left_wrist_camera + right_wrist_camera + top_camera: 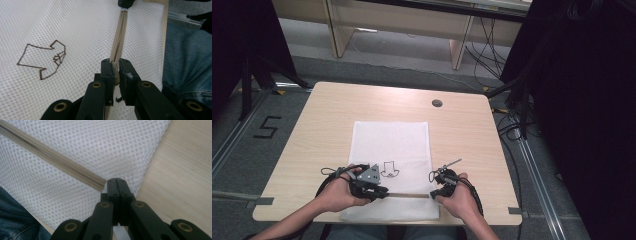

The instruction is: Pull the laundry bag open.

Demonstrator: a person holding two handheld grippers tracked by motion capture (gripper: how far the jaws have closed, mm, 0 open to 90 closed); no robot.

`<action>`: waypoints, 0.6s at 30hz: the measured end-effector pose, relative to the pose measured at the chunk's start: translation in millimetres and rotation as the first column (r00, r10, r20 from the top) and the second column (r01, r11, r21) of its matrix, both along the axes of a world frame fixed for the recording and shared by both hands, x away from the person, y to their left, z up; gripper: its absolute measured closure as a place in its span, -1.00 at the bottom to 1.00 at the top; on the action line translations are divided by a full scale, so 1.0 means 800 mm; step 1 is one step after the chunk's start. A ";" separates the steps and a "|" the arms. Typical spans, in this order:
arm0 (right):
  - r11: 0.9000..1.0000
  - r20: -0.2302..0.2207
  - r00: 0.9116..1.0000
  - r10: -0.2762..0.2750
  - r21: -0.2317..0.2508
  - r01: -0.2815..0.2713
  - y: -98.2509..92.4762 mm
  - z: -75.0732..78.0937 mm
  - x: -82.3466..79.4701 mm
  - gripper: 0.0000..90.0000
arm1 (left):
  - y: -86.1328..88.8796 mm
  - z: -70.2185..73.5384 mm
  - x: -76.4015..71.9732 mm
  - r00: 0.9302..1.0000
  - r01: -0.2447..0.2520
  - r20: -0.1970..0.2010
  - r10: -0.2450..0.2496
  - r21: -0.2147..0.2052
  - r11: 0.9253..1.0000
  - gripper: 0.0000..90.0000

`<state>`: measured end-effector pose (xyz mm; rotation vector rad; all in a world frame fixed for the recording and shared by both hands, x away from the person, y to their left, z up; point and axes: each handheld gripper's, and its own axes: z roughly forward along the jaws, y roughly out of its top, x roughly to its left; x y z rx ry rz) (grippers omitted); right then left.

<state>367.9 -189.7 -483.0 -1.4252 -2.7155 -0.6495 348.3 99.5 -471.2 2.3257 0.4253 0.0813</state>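
Observation:
A white mesh bag (392,145) lies flat on the wooden table (327,125), with a beige zipper (408,195) running along its near edge. My left gripper (384,191) is at the zipper's left end; in the left gripper view its jaws (115,67) are shut on the beige zipper pull, and the zipper (120,37) stretches away from them. My right gripper (433,194) is at the zipper's right end. In the right gripper view its jaws (116,181) are pressed together on the mesh just past the end of the zipper (55,160).
A brown outline drawing (42,60) is printed on the mesh beside the zipper. A round grommet (437,103) sits at the table's far side. The person's jeans (15,220) lie just past the near table edge. Bare wood (180,170) is right of the bag.

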 end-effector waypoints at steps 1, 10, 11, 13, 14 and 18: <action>1.000 0.000 1.000 0.000 -0.001 0.000 0.000 0.000 0.000 1.00 | 0.001 0.000 0.000 1.000 0.004 0.006 -0.004 0.002 1.000 0.82; 1.000 -0.007 1.000 -0.004 -0.002 0.004 0.000 0.001 0.000 1.00 | 0.010 0.001 0.001 1.000 -0.008 0.001 0.008 0.000 1.000 0.82; 1.000 -0.006 1.000 -0.003 -0.001 0.003 0.000 0.000 0.001 1.00 | 0.009 0.000 0.000 1.000 -0.012 -0.002 0.012 -0.003 1.000 0.82; 1.000 -0.009 1.000 -0.004 -0.002 0.004 0.000 0.000 0.001 1.00 | 0.009 0.000 0.000 1.000 -0.011 -0.004 0.011 -0.004 1.000 0.82; 1.000 -0.009 1.000 -0.004 -0.002 0.004 0.000 0.000 0.001 1.00 | 0.009 0.000 0.000 1.000 -0.010 -0.003 0.010 -0.004 1.000 0.82; 1.000 -0.009 1.000 -0.004 -0.002 0.004 0.000 0.000 0.001 1.00 | 0.011 0.000 0.000 1.000 -0.010 0.007 0.010 0.010 1.000 0.82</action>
